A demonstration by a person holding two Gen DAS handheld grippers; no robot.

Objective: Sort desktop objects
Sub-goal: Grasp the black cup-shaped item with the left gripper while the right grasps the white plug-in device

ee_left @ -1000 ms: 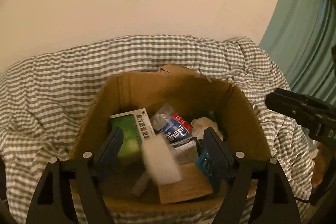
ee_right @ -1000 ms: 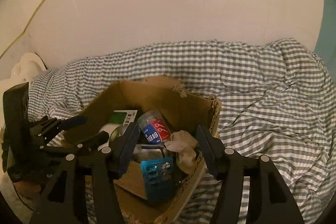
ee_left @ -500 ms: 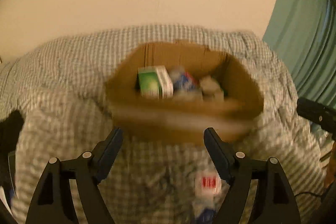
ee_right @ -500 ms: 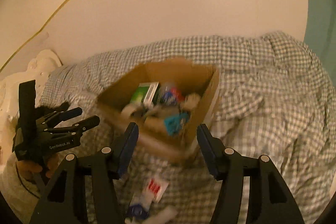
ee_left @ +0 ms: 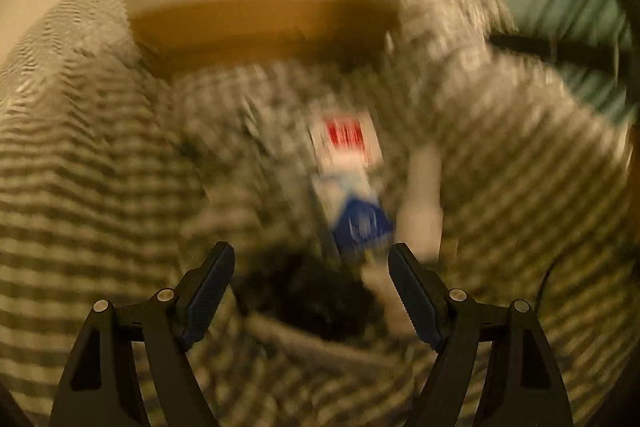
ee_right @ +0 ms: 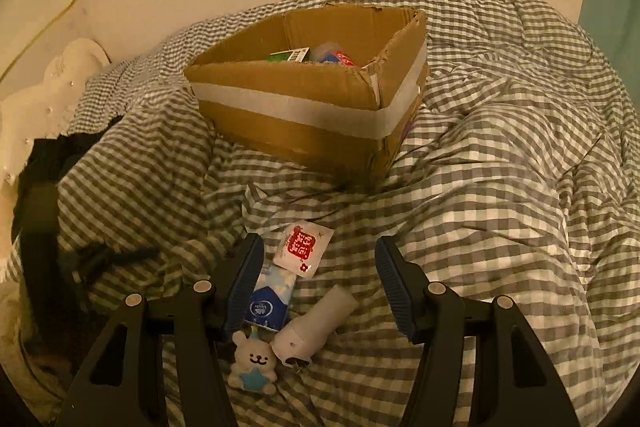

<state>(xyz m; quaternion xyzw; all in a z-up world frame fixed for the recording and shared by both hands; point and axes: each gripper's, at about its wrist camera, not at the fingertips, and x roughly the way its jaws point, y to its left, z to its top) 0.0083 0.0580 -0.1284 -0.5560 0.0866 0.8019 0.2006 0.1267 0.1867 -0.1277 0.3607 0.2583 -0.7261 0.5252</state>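
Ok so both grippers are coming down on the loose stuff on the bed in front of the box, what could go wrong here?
The red-printed packet, blue-and-white pack, white tube and bear charm lie bunched together, so the open right gripper may catch two at once. The flat packet on the soft checked cover may slip, or the fingers may pinch cloth. The left wrist view is badly blurred, so aim there is uncertain.

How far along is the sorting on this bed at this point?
Partly done: the taped cardboard box already holds a green carton and other items. Nothing is in hand; the right gripper and left gripper are both open and empty. Left on the checked quilt: a red-printed white sachet, a blue-and-white pack, a white tube and a small bear charm.
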